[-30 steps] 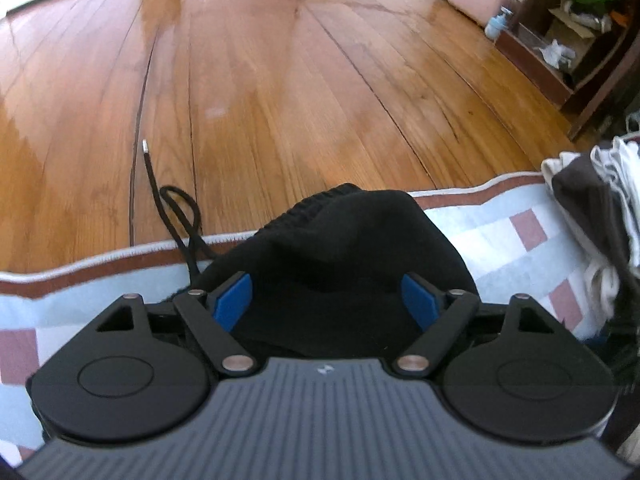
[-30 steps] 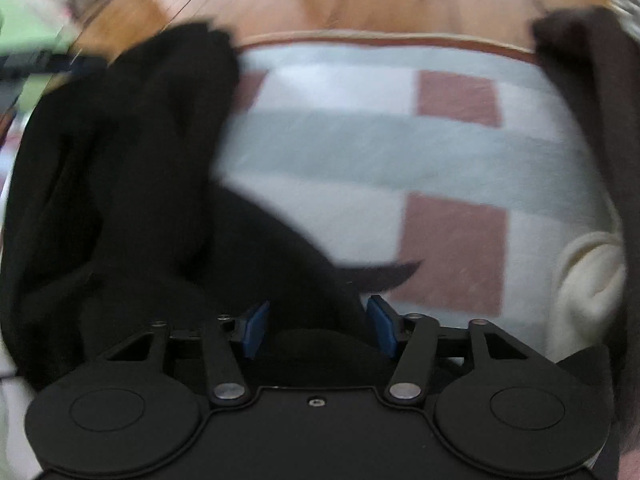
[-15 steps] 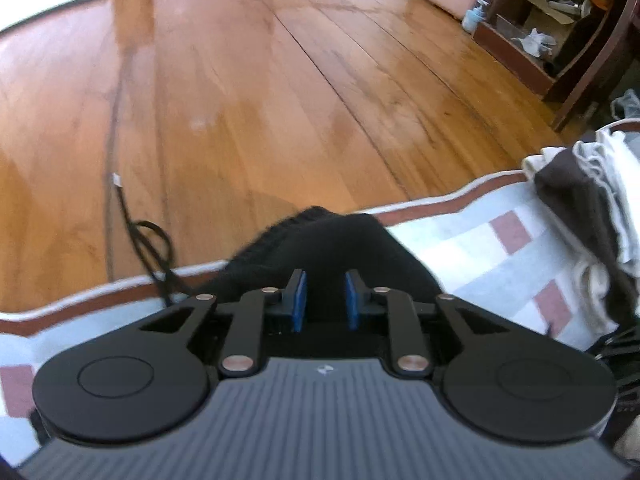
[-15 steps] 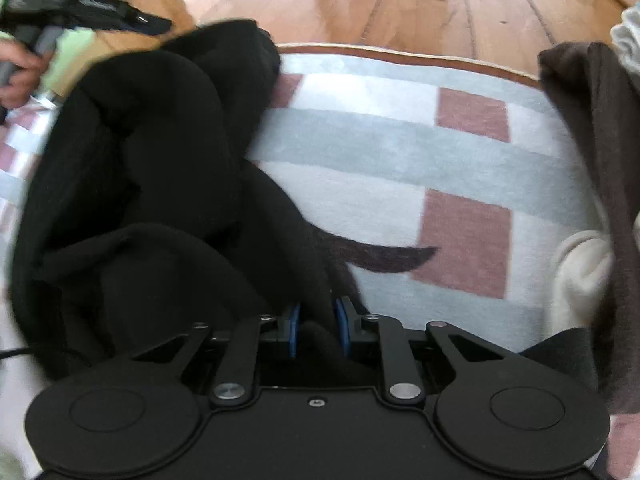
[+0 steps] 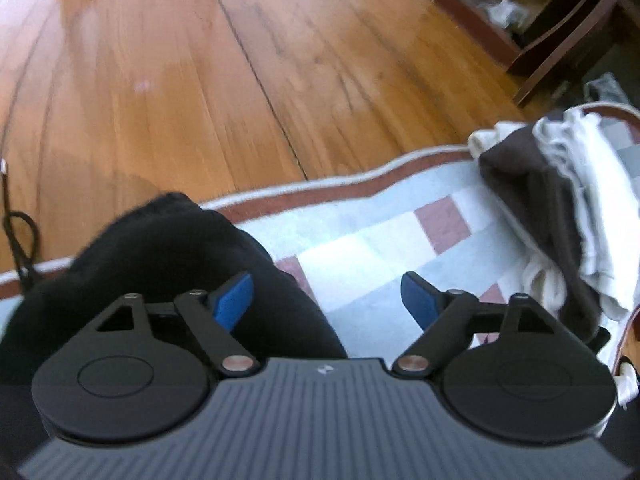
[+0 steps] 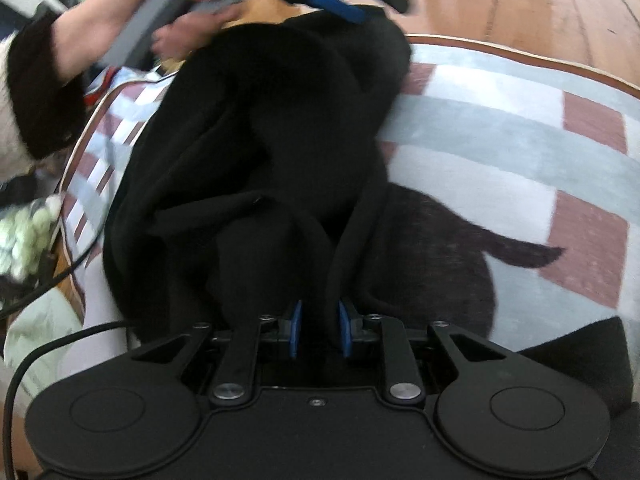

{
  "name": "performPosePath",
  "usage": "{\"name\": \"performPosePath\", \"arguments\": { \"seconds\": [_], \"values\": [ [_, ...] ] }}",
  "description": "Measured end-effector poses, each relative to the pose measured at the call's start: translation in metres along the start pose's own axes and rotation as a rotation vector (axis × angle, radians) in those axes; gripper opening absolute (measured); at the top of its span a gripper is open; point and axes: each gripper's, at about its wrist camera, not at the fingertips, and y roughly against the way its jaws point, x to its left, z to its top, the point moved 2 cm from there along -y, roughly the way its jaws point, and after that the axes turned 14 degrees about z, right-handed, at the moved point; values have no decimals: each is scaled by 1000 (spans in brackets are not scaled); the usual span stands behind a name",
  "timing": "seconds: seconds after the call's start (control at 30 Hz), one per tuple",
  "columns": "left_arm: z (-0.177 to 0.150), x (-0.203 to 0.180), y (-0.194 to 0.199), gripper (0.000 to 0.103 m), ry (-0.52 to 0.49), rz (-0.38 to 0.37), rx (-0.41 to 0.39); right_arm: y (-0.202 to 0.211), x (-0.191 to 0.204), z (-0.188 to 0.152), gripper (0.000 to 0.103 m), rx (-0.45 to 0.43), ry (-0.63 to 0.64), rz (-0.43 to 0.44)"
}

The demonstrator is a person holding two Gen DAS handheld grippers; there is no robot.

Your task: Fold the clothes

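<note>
One grip only: right gripper (image 6: 319,334) is clamped on a fold of the black garment (image 6: 264,152), heaped at the rug's (image 6: 500,128) far-left edge. Left gripper (image 5: 327,296) is spread wide, holding nothing, probably repositioning for another hold.

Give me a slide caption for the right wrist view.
Right tool clamped on a fold of the black garment lying bunched on the checked rug.
</note>
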Motion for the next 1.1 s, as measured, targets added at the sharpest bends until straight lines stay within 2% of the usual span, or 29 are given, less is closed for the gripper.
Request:
{"name": "performPosePath", "arguments": {
  "seconds": [0.07,0.2,0.27,0.4,0.47,0.5,0.53,0.6,0.7,0.8,0.83,0.9,1.0,1.1],
  "values": [
    [-1,-12,-14,83,-44,46,38,0,4,0,26,-1,14,5],
    [-10,-29,-35,94,-189,192,78,4,3,0,25,-7,15,12],
    [-15,-31,-38,93,-239,235,75,4,0,1,25,-9,17,14],
    [-19,-16,-32,90,-193,253,8,5,-1,1,26,-9,26,12],
    [-20,-7,-29,74,-164,255,4,-1,4,3,26,-10,33,12],
    [-20,-4,-27,62,-164,247,7,0,6,4,26,-10,41,18],
    [-21,-2,-23,43,-157,226,6,1,8,3,26,-8,54,28],
    [-25,3,-9,19,-123,200,-22,8,14,0,26,-3,97,27],
    [-45,8,18,16,-120,219,-117,21,12,-5,26,-10,126,18],
    [-71,12,41,15,-165,283,-201,30,-1,-1,26,-64,59,-9],
    [-78,16,45,15,-143,284,-204,32,-7,1,29,-88,16,-1],
    [-87,31,50,15,-79,270,-191,36,-20,7,50,-138,-77,24],
    [-98,55,49,15,58,221,-155,41,-33,13,54,-210,-155,99],
    [-104,68,47,15,152,185,-133,40,-46,17,55,-239,-229,109]
  ]
}}
